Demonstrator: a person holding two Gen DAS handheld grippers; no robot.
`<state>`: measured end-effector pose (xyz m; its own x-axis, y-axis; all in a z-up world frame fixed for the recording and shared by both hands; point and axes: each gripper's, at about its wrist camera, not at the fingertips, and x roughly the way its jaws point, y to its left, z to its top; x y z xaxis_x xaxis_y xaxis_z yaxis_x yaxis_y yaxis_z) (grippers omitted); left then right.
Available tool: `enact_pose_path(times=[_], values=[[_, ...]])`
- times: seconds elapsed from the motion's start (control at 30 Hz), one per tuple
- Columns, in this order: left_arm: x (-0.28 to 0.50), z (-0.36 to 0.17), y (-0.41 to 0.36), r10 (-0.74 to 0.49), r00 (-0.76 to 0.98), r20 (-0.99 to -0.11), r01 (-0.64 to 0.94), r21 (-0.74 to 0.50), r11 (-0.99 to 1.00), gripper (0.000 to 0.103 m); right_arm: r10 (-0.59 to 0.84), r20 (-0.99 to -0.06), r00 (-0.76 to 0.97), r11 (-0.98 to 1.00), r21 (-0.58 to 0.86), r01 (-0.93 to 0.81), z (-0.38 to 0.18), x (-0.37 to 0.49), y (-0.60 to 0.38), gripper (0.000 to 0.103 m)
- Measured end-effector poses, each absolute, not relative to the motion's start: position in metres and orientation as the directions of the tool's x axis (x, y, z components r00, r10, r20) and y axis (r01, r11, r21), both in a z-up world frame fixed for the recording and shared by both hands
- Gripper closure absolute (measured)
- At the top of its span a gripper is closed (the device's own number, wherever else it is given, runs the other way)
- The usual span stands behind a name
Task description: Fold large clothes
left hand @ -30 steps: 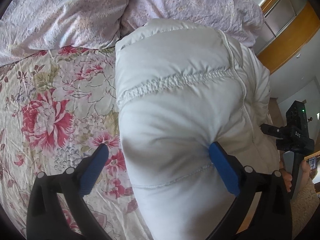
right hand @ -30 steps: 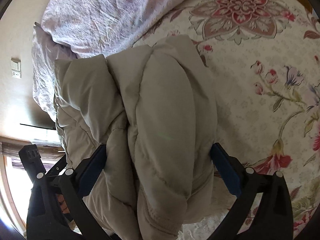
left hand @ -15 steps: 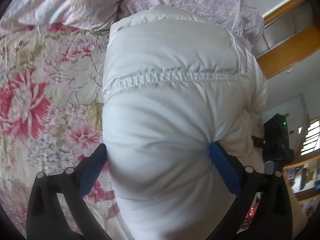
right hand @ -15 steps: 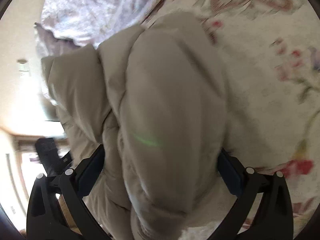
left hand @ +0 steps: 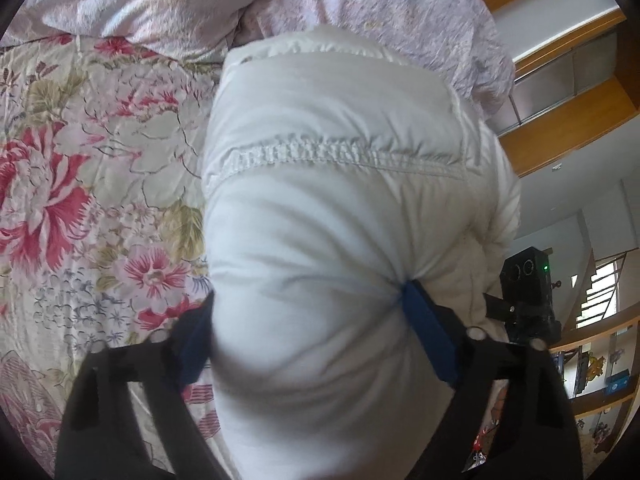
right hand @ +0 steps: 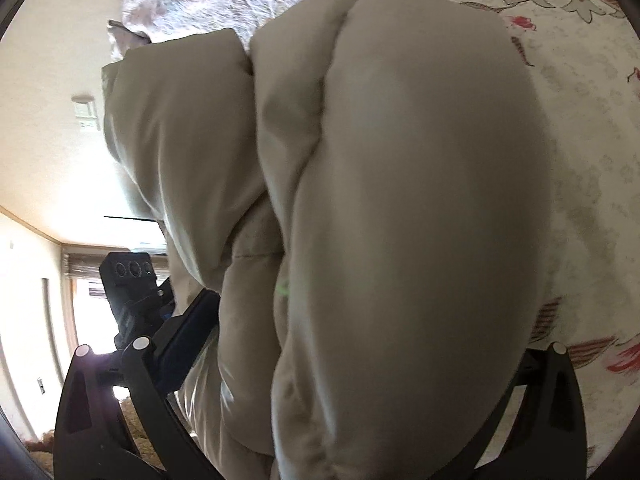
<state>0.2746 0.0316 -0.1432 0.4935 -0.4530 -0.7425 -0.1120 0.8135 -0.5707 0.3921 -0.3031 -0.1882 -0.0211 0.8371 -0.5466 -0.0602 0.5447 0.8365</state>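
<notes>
A puffy pale down jacket (left hand: 340,208) is bundled and held up over the flowered bed. My left gripper (left hand: 308,340) is shut on the jacket, its blue pads (left hand: 428,336) pressing into the bulging fabric on both sides. In the right wrist view the same jacket (right hand: 400,220) looks beige and fills the frame. My right gripper (right hand: 360,344) is shut on a thick fold of it; only its left blue pad (right hand: 192,332) shows, the right one is hidden by the fabric. Each gripper's black body also shows in the other's view, the right one (left hand: 524,296) and the left one (right hand: 128,292).
The flowered bedspread (left hand: 88,208) lies below and to the left; it also shows in the right wrist view (right hand: 592,140). A crumpled lilac duvet (left hand: 168,4) lies at the head of the bed. Wooden cabinets (left hand: 568,112) and shelves (left hand: 600,364) stand to the right.
Both grippers have lifted the jacket higher and closer to the cameras. The right wrist view now takes in more of the wall and ceiling, and the jacket covers the right pad.
</notes>
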Motion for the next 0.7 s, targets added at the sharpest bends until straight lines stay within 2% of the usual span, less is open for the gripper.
enact_pose_path(times=[0.03,0.13,0.3,0.43,0.7], values=[[0.272,-0.140,0.035,-0.451,0.500,-0.739,-0.109,-0.570,0.814,0.027,0.845,-0.534,-0.021,0.532,0.844,-0.062,-0.187,0.390,-0.301,0.002],[0.265,-0.127,0.044,-0.427,0.528,-0.734,-0.093,-0.550,0.830,0.033,0.859,-0.511,-0.024,0.509,0.858,-0.071,-0.187,0.384,-0.295,0.012],[0.247,-0.107,0.073,-0.373,0.584,-0.721,-0.104,-0.522,0.847,0.036,0.877,-0.478,-0.043,0.471,0.875,-0.108,-0.178,0.388,-0.260,0.022],[0.234,-0.101,0.104,-0.326,0.622,-0.712,-0.154,-0.519,0.841,0.036,0.878,-0.476,-0.057,0.462,0.872,-0.164,-0.166,0.394,-0.219,0.024],[0.230,-0.099,0.148,-0.236,0.642,-0.729,-0.219,-0.469,0.856,0.036,0.826,-0.559,-0.066,0.531,0.813,-0.241,-0.158,0.403,-0.158,0.027]])
